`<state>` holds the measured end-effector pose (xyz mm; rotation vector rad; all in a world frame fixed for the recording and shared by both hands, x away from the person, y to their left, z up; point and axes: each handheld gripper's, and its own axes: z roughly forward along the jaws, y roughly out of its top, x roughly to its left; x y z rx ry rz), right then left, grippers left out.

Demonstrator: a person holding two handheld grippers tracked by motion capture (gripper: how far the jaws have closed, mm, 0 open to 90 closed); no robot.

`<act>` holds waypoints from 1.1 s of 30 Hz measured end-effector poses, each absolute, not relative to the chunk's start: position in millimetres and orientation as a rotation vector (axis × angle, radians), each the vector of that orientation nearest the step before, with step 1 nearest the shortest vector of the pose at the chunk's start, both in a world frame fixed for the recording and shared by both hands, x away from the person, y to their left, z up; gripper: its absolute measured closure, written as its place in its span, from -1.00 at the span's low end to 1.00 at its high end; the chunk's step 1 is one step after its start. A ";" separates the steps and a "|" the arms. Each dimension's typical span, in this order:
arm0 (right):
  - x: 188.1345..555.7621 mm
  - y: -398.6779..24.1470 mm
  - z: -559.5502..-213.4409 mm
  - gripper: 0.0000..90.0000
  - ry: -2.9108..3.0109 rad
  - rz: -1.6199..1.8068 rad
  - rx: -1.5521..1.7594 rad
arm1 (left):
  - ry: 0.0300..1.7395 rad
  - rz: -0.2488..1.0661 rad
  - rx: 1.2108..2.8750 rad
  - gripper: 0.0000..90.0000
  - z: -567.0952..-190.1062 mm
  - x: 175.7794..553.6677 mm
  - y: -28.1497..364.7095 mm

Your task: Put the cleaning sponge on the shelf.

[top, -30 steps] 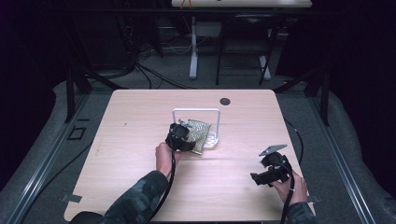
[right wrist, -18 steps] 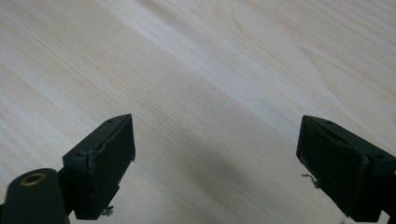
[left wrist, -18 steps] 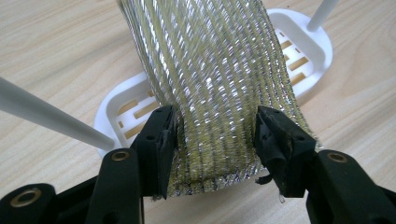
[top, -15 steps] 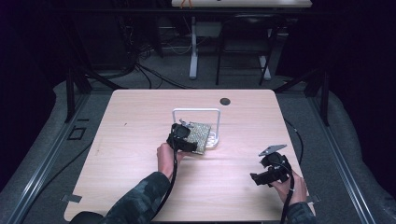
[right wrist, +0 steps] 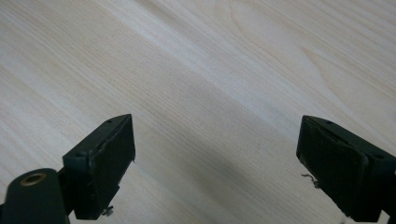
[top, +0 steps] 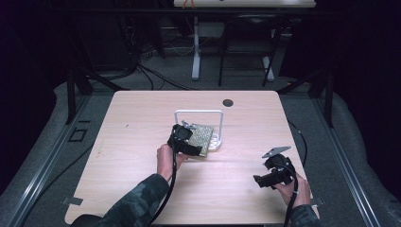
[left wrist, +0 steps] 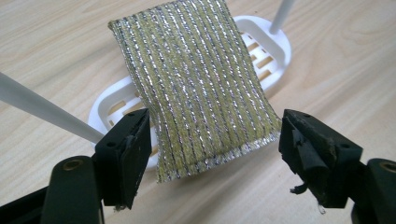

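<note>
**A:** Item one, the sponge (left wrist: pixel 198 88). Where do I log it?

**B:** Lying across the white soap dish (left wrist: pixel 275 44), draped over its slotted tray, near edge hanging past the rim towards me. That puts it where it can drain, I judge. The dish stands mid-table (top: pixel 142 123), under its white hoop handle (top: pixel 198 112).

**A:** Item two, your left gripper (left wrist: pixel 212 142)?

**B:** Jaws have just been opening. The sponge's near end sits between them, but neither pad presses it; there is a clear gap on the right side, and the left pad stands just beside the edge. Released, by my reading.

**A:** Item three, right gripper (right wrist: pixel 215 154)?

**B:** Wide open over bare wood, nothing between the jaws. I keep it parked well apart at the near right, out of the way.

**A:** Anything I can't enter?

**B:** The dish's middle is covered by the sponge. The hoop's rods are cut off by the frame in the left gripper view. From the high view my left hand (top: pixel 166 158) hides the sponge's near edge.
</note>
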<state>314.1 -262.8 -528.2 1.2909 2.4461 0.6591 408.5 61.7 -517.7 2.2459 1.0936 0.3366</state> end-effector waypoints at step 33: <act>315.3 -264.0 -524.3 -0.77 2.419 0.652 1.275 | 1.026 0.352 2.281 -0.95 -486.4 368.7 123.9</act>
